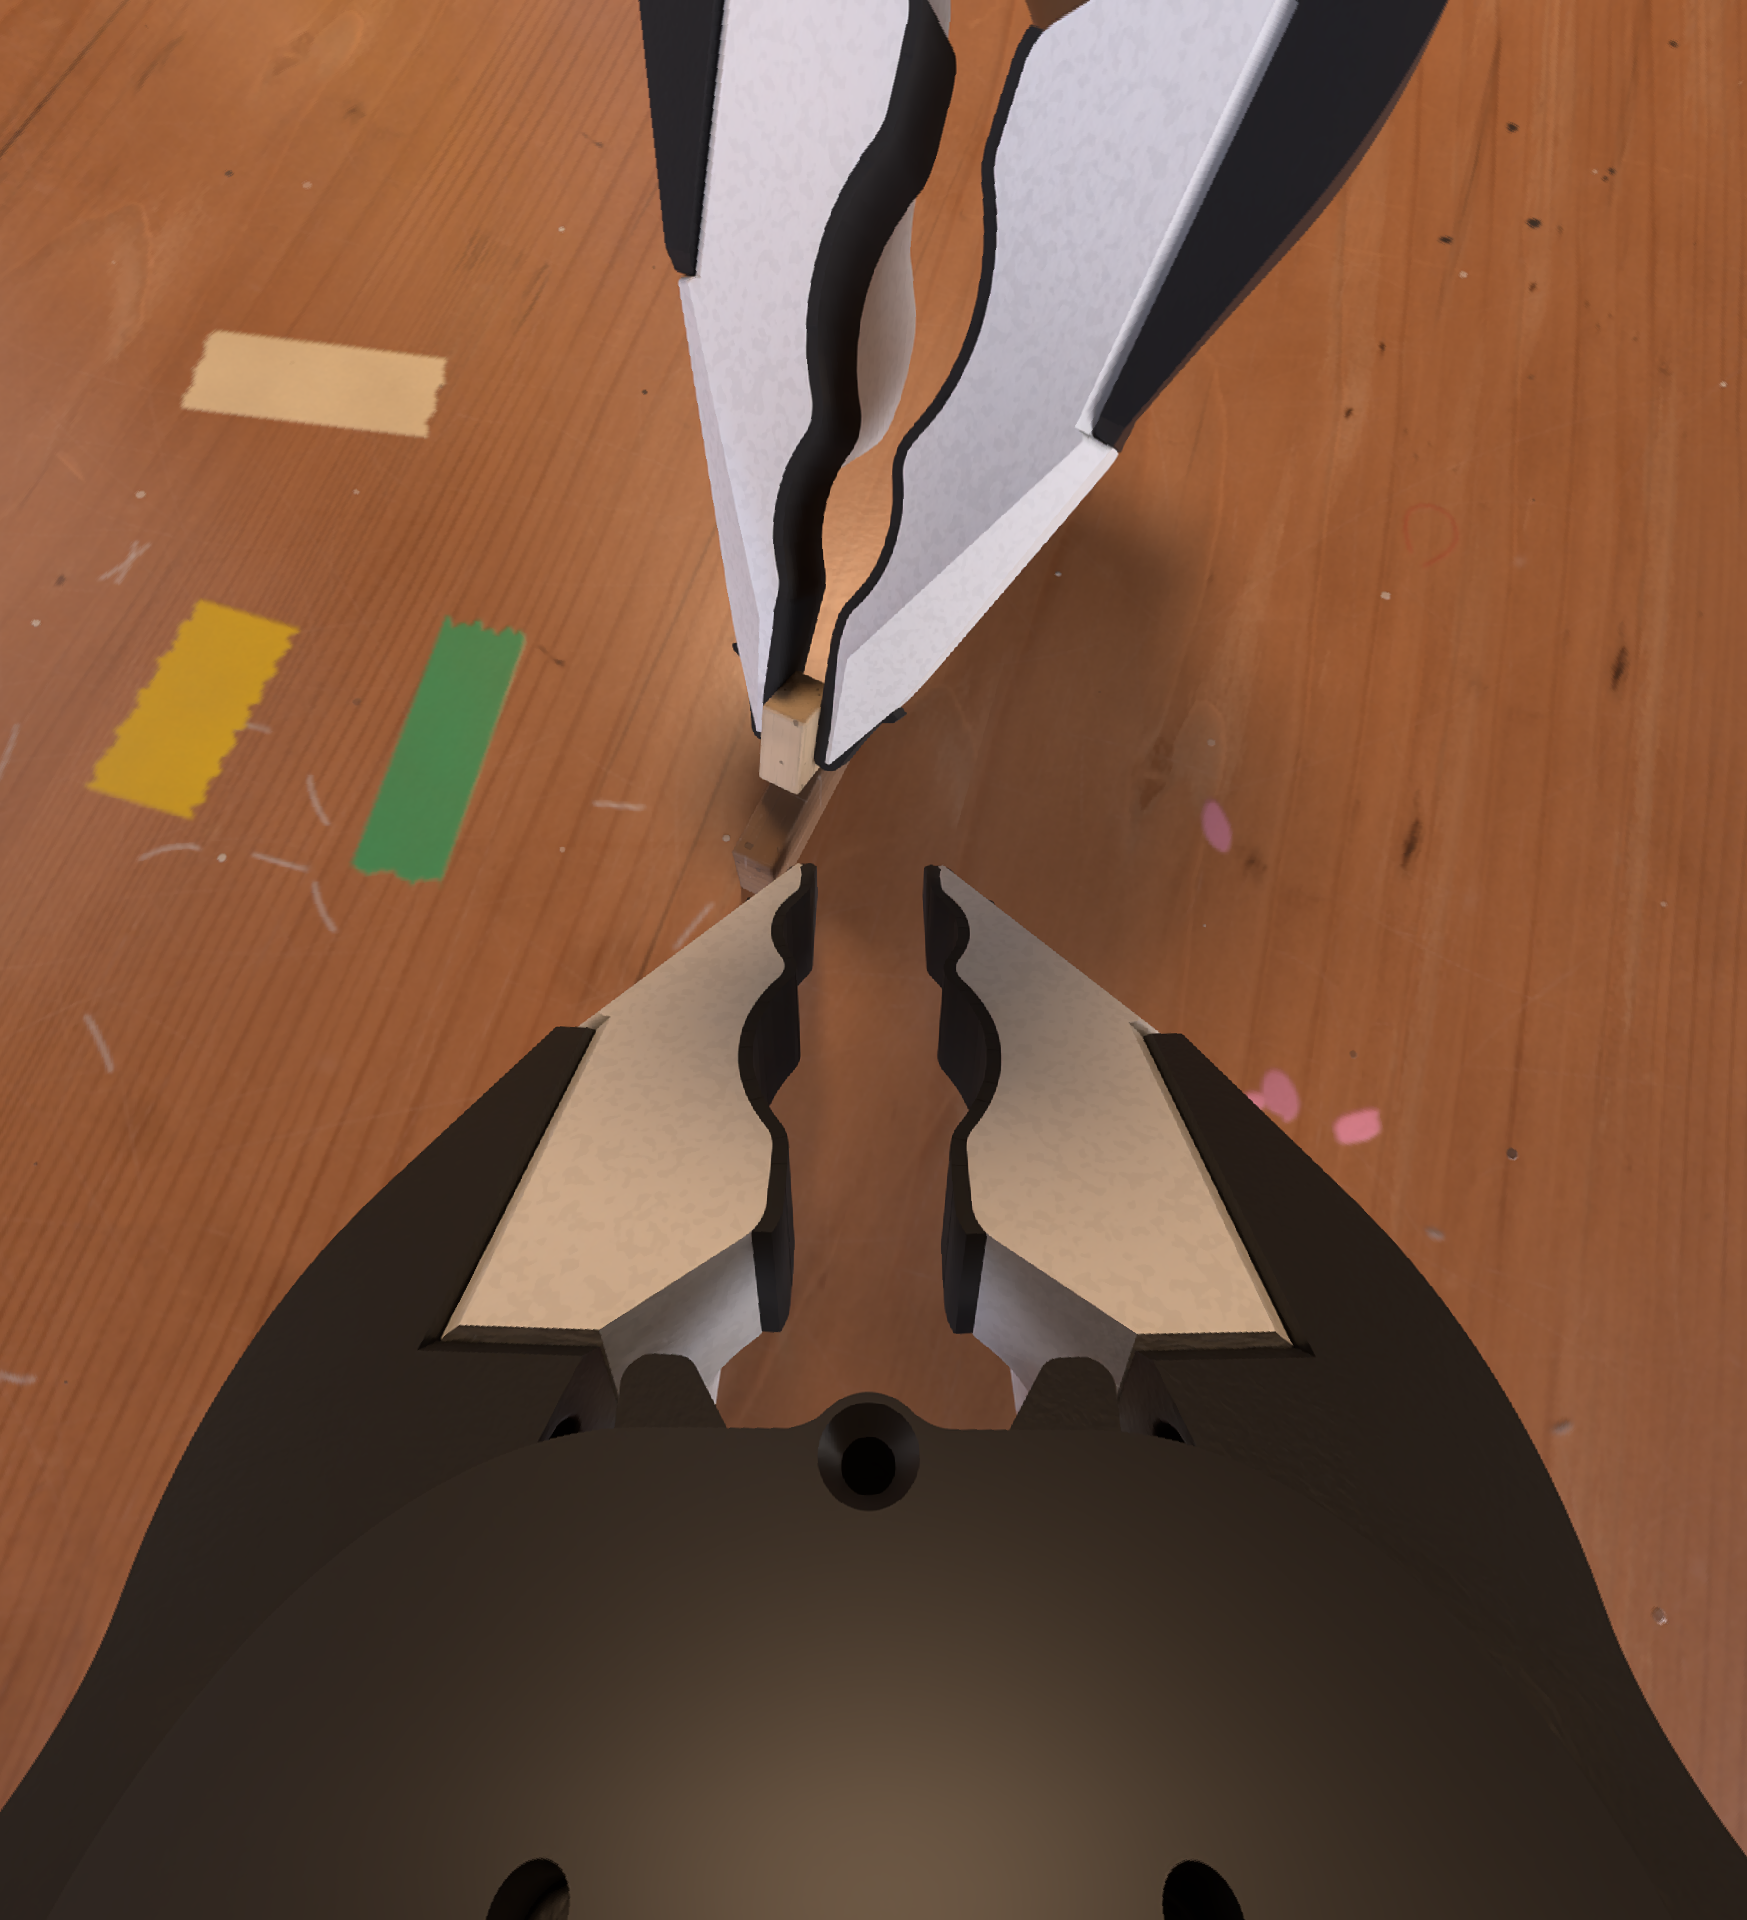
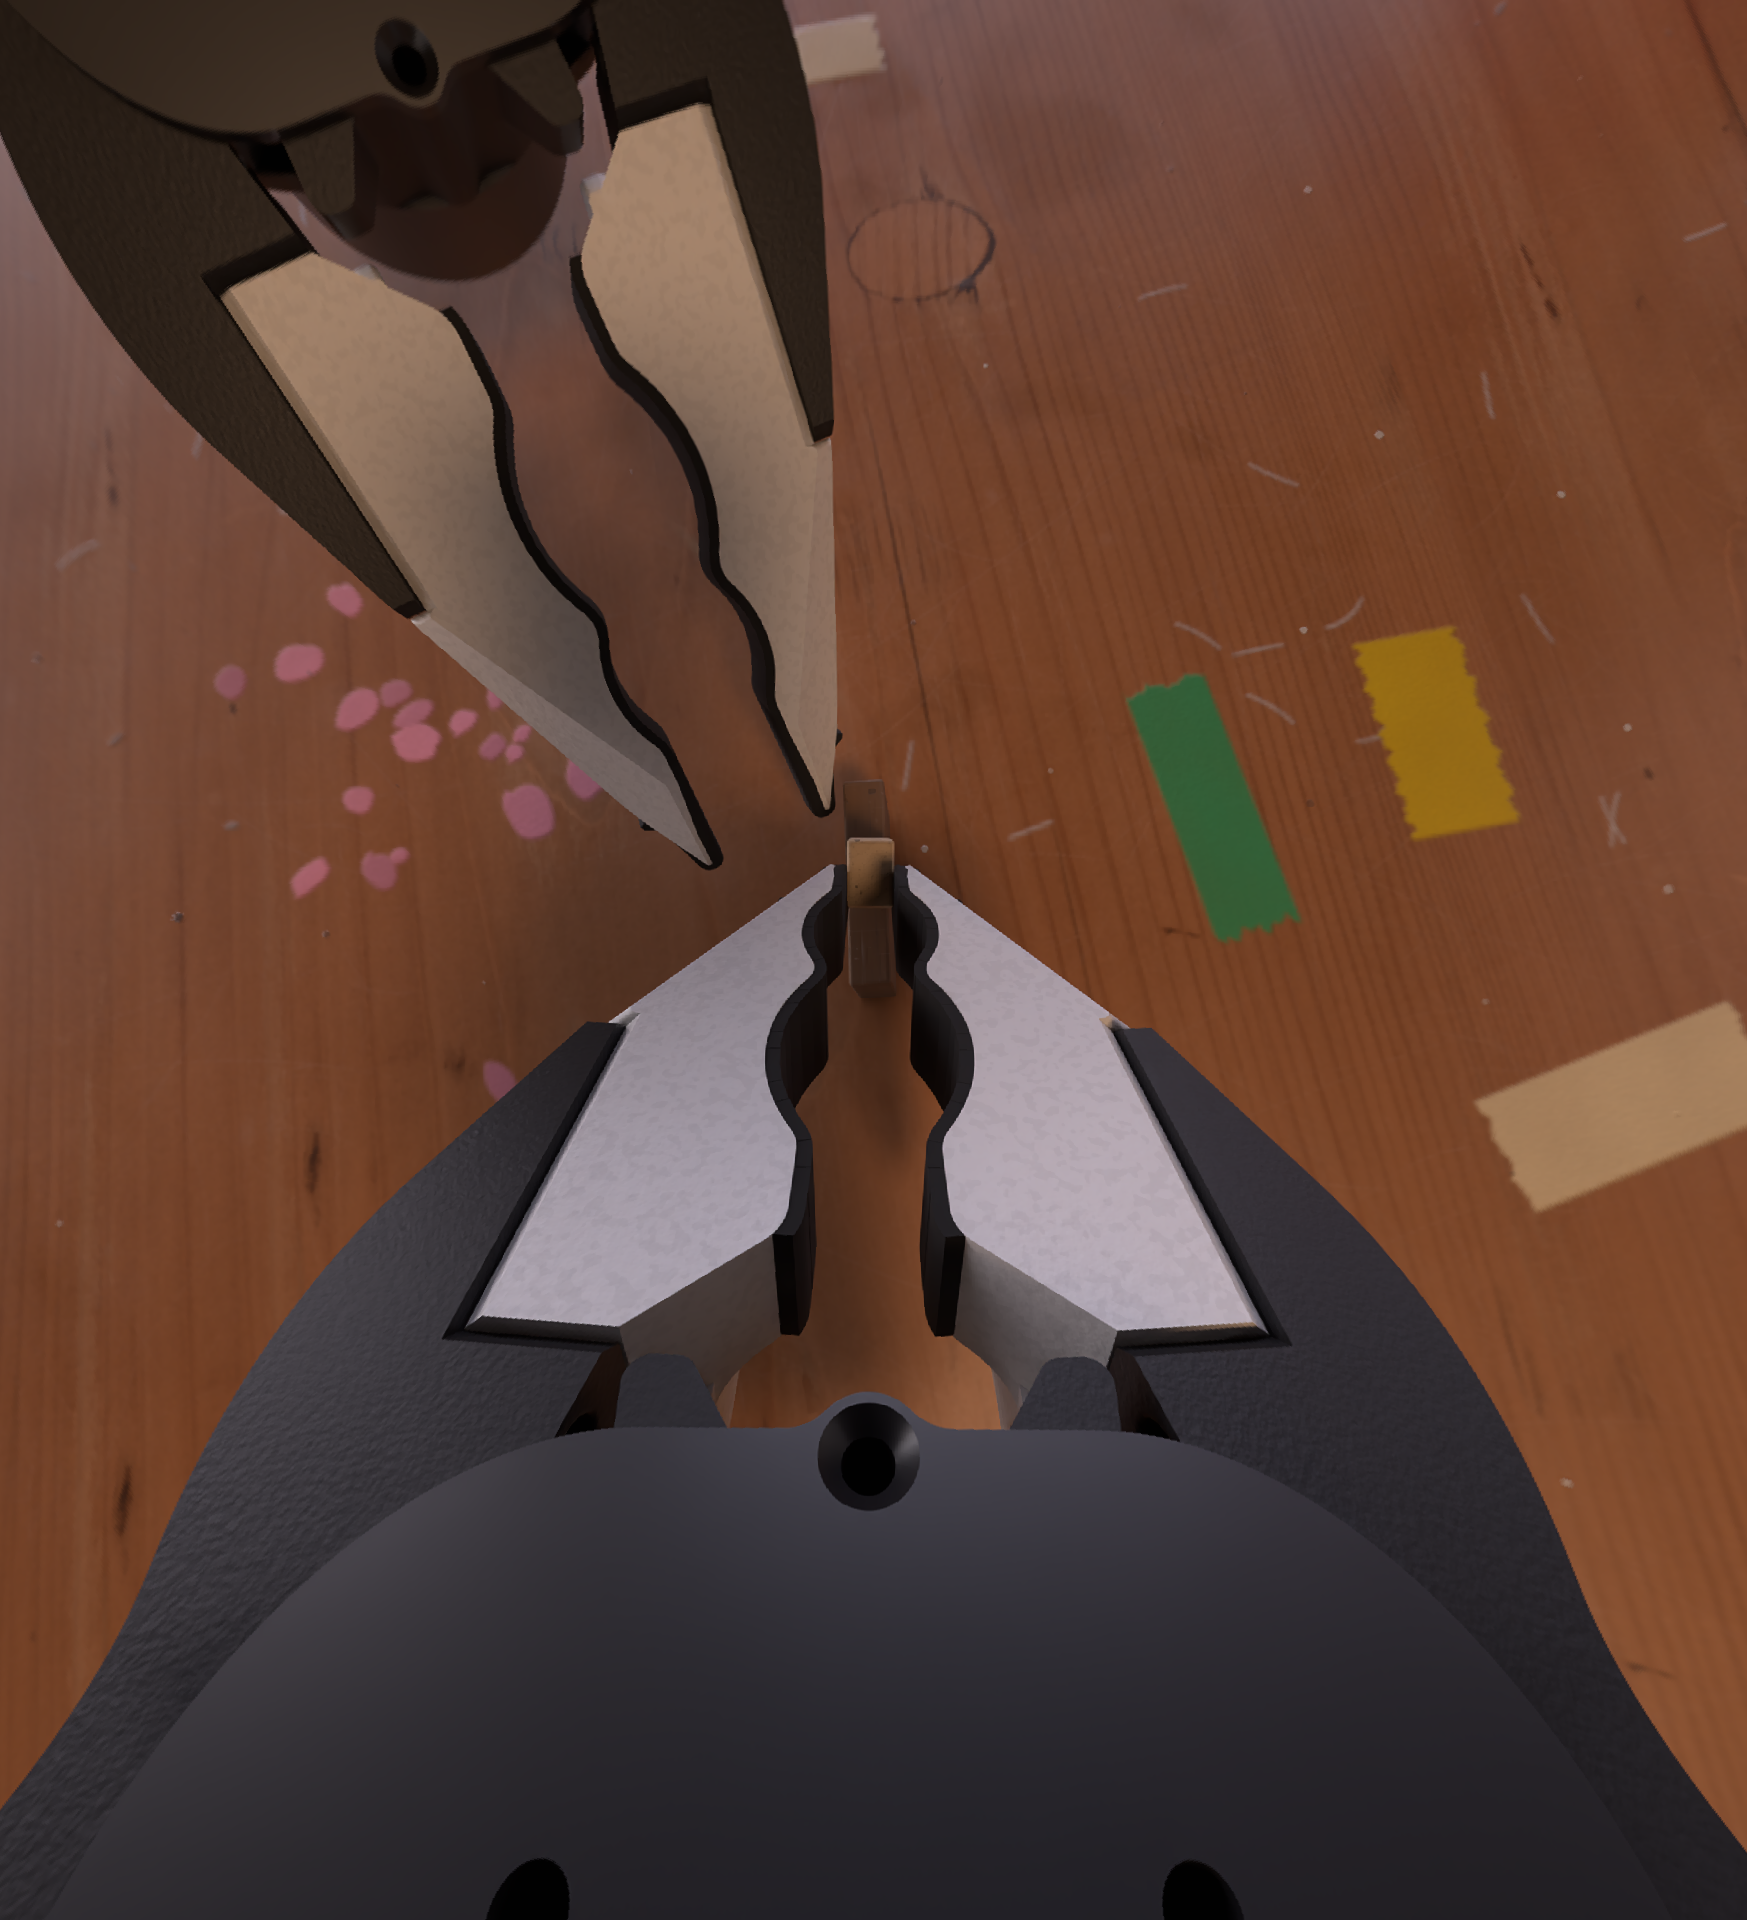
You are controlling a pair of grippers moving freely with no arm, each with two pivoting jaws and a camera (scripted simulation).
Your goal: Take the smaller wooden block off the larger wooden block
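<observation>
Table [image 1: 1471, 831]: wood, scratched.
Tape: green strip [image 1: 440, 750] beside yellow strip [image 1: 194, 709]; beige strip [image 1: 315, 383] apart.
Pink spots [image 2: 412, 727]: scattered.

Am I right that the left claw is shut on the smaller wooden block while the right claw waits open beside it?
Not quite: the claws are swapped. The right claw is shut on the smaller wooden block, as the right wrist view shows, while the left claw waits open beside it, holding nothing.

Workshop-type bench: scuffed wooden top [image 1: 1471, 727] w/ tape strips [image 1: 438, 750], pink paint spots [image 2: 412, 727], pen marks.
</observation>
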